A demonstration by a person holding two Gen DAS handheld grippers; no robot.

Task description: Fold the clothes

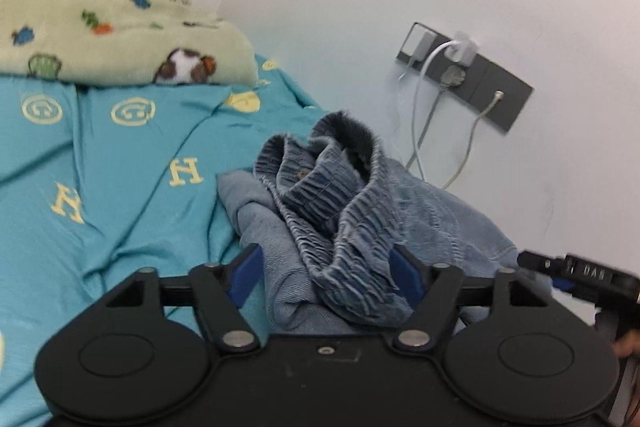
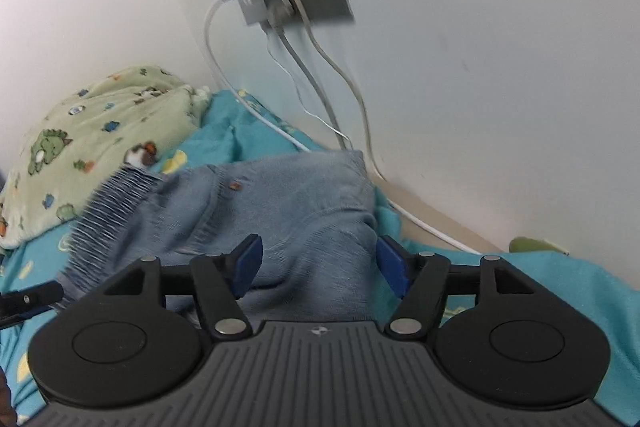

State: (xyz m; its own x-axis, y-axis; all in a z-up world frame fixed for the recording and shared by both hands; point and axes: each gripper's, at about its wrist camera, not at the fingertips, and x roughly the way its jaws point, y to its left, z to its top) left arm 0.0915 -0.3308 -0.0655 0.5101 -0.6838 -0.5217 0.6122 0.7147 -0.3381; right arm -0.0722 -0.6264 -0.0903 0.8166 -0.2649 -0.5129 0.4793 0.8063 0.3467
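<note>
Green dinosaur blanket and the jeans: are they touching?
Apart. Left wrist view shows teal sheet lying between green dinosaur blanket and jeans.

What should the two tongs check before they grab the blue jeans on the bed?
1. Left tongs open: ok, pads spread wide.
2. Right tongs open: ok.
3. Jeans between the left pads: ok, the gathered waistband sits there.
4. Jeans lying flat: not ok, they are bunched in a heap.
5. Cables clear of the jeans: cannot tell, they drop behind the cloth.
6. Blanket out of the way: ok, it lies apart on the sheet.
</note>
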